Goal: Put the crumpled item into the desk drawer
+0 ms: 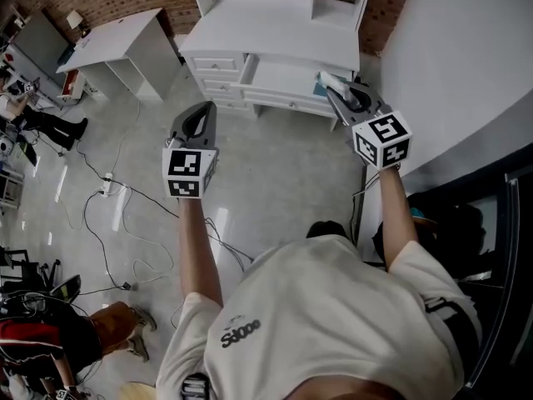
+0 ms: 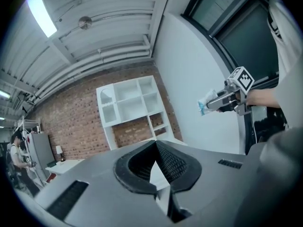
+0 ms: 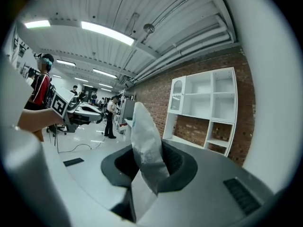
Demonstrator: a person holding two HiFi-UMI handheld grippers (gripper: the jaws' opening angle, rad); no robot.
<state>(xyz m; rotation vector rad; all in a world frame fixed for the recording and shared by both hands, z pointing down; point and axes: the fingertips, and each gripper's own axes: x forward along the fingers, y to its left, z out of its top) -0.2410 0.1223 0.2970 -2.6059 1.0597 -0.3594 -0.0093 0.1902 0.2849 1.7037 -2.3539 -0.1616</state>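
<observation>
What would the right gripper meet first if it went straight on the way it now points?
Probably the white desk. The right gripper, shut on the crumpled item, points toward it, and nothing else shows in between. Depth is unclear, so it may pass over the desktop to the shelves.

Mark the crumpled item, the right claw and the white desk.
crumpled item (image 3: 146, 145): right gripper view, middle of its wrinkled white body.
right claw (image 1: 336, 95): head view, between its fingertips, where it pinches the item.
white desk (image 1: 266, 32): head view, bare tabletop.
</observation>
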